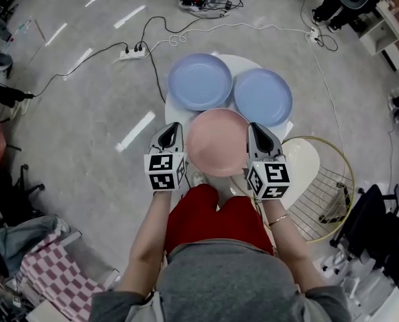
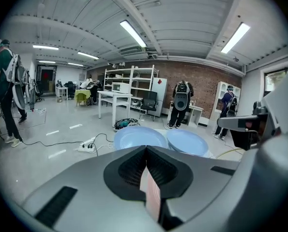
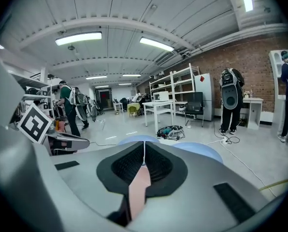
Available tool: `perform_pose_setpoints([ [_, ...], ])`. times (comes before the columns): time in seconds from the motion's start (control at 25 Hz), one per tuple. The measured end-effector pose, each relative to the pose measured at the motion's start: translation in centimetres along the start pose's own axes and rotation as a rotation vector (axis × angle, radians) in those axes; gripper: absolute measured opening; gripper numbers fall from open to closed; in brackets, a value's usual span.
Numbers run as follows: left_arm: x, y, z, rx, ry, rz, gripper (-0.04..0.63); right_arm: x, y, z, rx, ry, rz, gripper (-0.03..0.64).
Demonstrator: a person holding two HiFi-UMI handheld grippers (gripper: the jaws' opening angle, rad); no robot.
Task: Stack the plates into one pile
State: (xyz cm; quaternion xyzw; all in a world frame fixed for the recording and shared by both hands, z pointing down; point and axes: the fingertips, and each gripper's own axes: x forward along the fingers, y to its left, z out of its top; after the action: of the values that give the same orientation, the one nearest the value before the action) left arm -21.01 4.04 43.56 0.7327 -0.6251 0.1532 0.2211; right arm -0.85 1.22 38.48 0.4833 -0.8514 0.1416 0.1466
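A pink plate (image 1: 218,141) sits between my two grippers at the near edge of the round white table (image 1: 247,64). My left gripper (image 1: 172,130) is shut on the plate's left rim, and the pink edge (image 2: 151,193) shows between its jaws. My right gripper (image 1: 256,131) is shut on the right rim, whose pink edge (image 3: 138,187) also shows between the jaws. Just beyond, two light blue plates lie side by side on the table, one at the left (image 1: 200,80) and one at the right (image 1: 263,96). Whether the pink plate is off the table I cannot tell.
A round wire-frame stand (image 1: 323,186) is beside the table at the right. A power strip (image 1: 133,52) and cables lie on the floor beyond the table. A chequered cloth (image 1: 55,274) is at the lower left. People stand far off by desks and shelves.
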Motion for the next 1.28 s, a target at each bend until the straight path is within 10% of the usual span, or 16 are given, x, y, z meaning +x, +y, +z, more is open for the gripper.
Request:
perform_pose_setpoints([
  [1.28,5.5,-2.0,-6.5,0.026,0.253,-0.072,0.020,-0.5,-5.8,-11.8,0.077,0.338,-0.165,0.031],
])
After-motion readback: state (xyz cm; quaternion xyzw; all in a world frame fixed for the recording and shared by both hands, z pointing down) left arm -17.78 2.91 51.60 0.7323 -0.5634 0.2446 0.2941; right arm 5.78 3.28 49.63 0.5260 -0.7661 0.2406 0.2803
